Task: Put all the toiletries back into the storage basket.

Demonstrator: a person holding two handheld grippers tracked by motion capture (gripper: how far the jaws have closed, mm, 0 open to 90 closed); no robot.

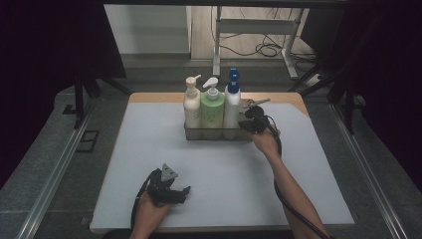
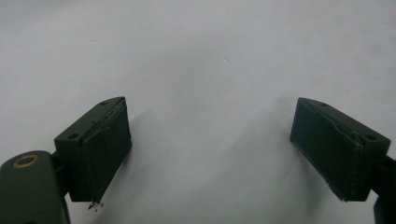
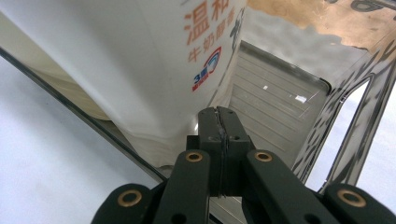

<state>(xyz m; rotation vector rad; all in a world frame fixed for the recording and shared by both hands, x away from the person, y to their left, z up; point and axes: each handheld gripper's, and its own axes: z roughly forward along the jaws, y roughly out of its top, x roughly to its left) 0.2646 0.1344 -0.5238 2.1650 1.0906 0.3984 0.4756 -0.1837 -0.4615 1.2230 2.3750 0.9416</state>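
we keep the right tongs (image 3: 219,122) pinched shut, empty, inside the clear rectangular plastic caddy (image 3: 289,98) just beside the tall white blue-capped pump bottle (image 3: 140,60), seemingly to steady it, while the left tongs (image 2: 210,154) rest wide over the white worktop (image 2: 205,56).

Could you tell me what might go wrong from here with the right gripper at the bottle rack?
The right gripper has its jaws shut beside the white bottle in the metal rack. A nudge could tip that tall bottle against the green bottle. Shut jaws might also catch the rack's rim and drag it.
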